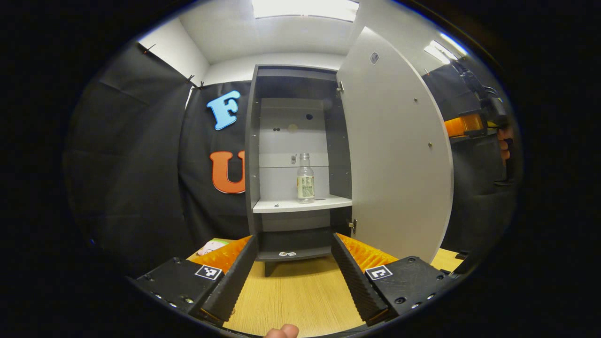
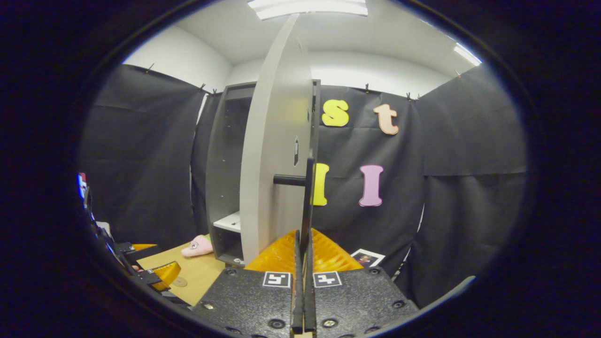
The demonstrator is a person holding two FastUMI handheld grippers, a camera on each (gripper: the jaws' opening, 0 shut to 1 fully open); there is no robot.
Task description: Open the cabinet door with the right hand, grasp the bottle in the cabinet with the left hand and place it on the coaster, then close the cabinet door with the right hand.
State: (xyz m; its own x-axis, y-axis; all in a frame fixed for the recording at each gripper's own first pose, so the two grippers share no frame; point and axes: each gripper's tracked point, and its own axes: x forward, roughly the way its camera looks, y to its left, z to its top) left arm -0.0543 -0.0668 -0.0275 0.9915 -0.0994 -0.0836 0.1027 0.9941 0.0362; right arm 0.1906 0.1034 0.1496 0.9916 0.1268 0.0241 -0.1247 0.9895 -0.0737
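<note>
The grey cabinet (image 1: 253, 141) stands open, its pale door (image 1: 394, 155) swung out to the right. A clear bottle (image 1: 305, 178) with a green-and-white label stands upright on the white shelf (image 1: 300, 204). My left gripper (image 1: 295, 263) is open, low over the wooden table and well short of the bottle. In the right gripper view the door (image 2: 274, 155) is seen edge-on. My right gripper (image 2: 304, 244) is shut on its black bar handle (image 2: 308, 188). A small round coaster (image 2: 179, 281) lies on the table by the left gripper (image 2: 157, 274).
A pink soft object (image 2: 197, 246) lies on the table left of the cabinet's foot. A photo card (image 2: 367, 257) sits by the cloth wall behind the door. In the left gripper view the right gripper (image 1: 469, 124) and the hand (image 1: 504, 145) holding it are beyond the door's edge.
</note>
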